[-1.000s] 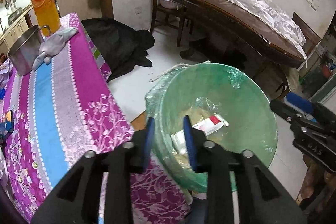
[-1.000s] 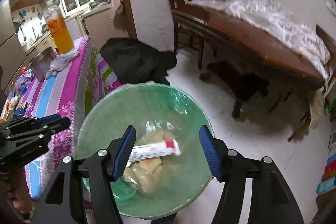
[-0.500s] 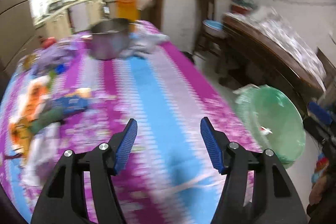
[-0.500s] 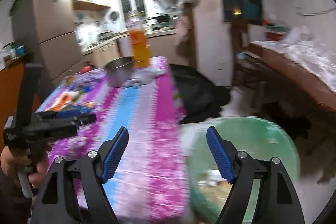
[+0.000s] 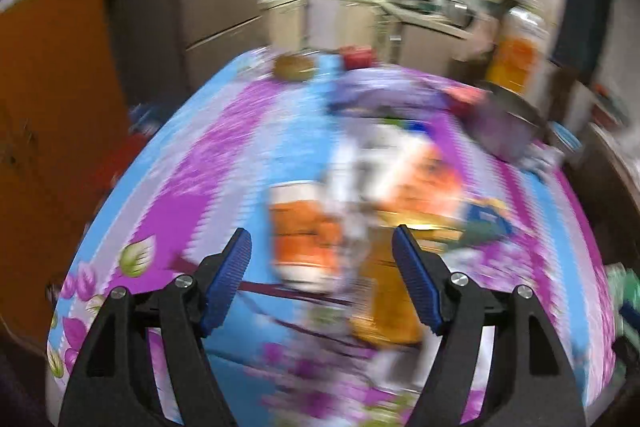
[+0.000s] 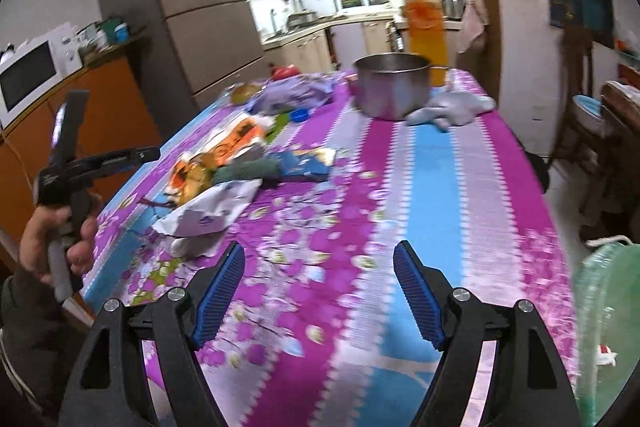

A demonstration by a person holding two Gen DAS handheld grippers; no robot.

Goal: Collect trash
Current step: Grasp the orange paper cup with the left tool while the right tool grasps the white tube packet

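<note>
Both the left gripper [image 5: 322,289] and right gripper [image 6: 319,293] gape empty, the left's jaws just opening, so a hasty grab at the wrapper pile [image 6: 224,167] risks scattering it

Tablecloth [image 6: 432,187] — magenta, blue, seemingly floral

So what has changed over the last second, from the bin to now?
Both grippers swung from the green lined bin to the purple floral tablecloth. The left gripper, jaws just opening, faces blurred orange wrappers; the right gripper opened too. Both empty. Bin unmoved.
</note>
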